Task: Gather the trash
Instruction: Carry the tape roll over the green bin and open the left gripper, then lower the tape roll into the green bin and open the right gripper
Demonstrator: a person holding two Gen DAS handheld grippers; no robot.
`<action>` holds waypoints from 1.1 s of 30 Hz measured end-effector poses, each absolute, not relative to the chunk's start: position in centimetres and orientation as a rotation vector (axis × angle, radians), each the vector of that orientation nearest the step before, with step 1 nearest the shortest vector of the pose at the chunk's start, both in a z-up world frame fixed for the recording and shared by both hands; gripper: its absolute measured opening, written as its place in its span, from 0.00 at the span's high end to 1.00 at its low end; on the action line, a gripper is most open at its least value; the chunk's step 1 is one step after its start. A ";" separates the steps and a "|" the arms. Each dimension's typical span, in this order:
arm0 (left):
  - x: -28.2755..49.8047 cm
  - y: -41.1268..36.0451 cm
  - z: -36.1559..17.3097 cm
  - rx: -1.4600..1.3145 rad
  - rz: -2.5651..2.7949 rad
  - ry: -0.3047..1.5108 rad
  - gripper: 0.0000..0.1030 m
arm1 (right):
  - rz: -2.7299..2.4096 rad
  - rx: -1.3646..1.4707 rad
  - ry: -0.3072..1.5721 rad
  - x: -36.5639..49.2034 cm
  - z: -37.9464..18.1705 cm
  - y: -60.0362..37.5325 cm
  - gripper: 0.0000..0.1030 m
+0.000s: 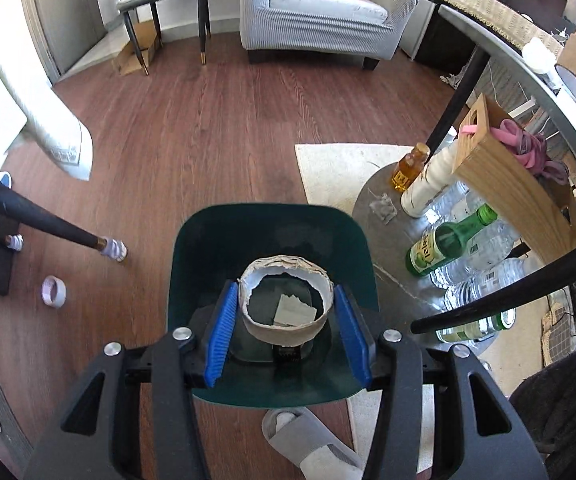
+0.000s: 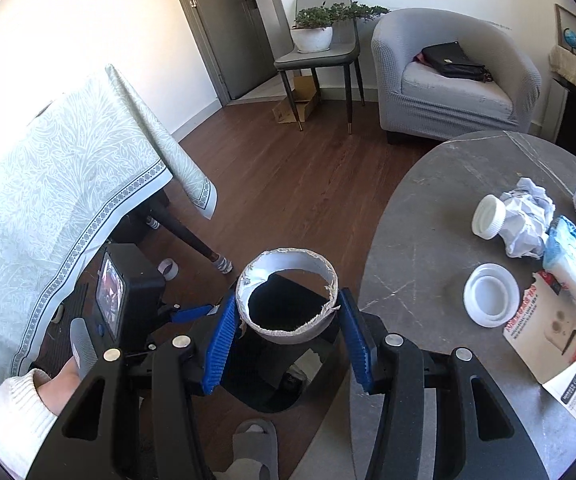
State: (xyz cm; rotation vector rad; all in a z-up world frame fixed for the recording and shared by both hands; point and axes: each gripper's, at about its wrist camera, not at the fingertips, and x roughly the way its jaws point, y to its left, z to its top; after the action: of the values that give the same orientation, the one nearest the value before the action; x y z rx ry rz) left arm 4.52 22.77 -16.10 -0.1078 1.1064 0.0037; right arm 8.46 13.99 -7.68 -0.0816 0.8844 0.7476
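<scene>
My right gripper (image 2: 285, 312) is shut on a torn cardboard tape ring (image 2: 288, 330) and holds it over the dark green trash bin (image 2: 271, 396) on the floor. In the left wrist view the same ring (image 1: 285, 330) hangs between blue pads over the bin (image 1: 207, 264), which holds a scrap of paper (image 1: 294, 312). My left gripper's own state is not clear; its body (image 2: 123, 300) shows left of the ring in the right wrist view. Crumpled paper (image 2: 528, 216), white lids (image 2: 490, 300) and packaging (image 2: 552, 344) lie on the round grey table (image 2: 428, 240).
A small tape roll (image 1: 53, 291) lies on the wood floor. Bottles (image 1: 444, 246) and a wooden box (image 1: 504, 176) stand under the table. A slipper (image 1: 308, 440) is by the bin. A cloth-covered table (image 2: 67, 184), chair (image 2: 320, 52) and armchair (image 2: 456, 80) stand around.
</scene>
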 end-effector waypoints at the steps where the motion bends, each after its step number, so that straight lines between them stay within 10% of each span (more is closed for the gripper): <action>1: 4.5 23.0 -16.4 -0.109 0.007 1.110 0.46 | 0.751 -0.085 0.888 8.6 -7.9 14.3 0.50; 8: 3.9 24.0 -16.4 -0.102 0.022 1.105 0.47 | 0.772 -0.111 0.926 8.7 -9.4 16.6 0.50; 33: 1.9 26.8 -8.2 -0.201 0.005 0.888 0.97 | 0.777 -0.249 1.100 8.6 -17.8 21.9 0.50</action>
State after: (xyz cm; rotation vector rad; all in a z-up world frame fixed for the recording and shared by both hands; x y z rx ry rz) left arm 1.93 26.78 -8.18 -0.2009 0.8883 0.0048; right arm 8.55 21.89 -17.85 -0.2495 1.1001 0.7775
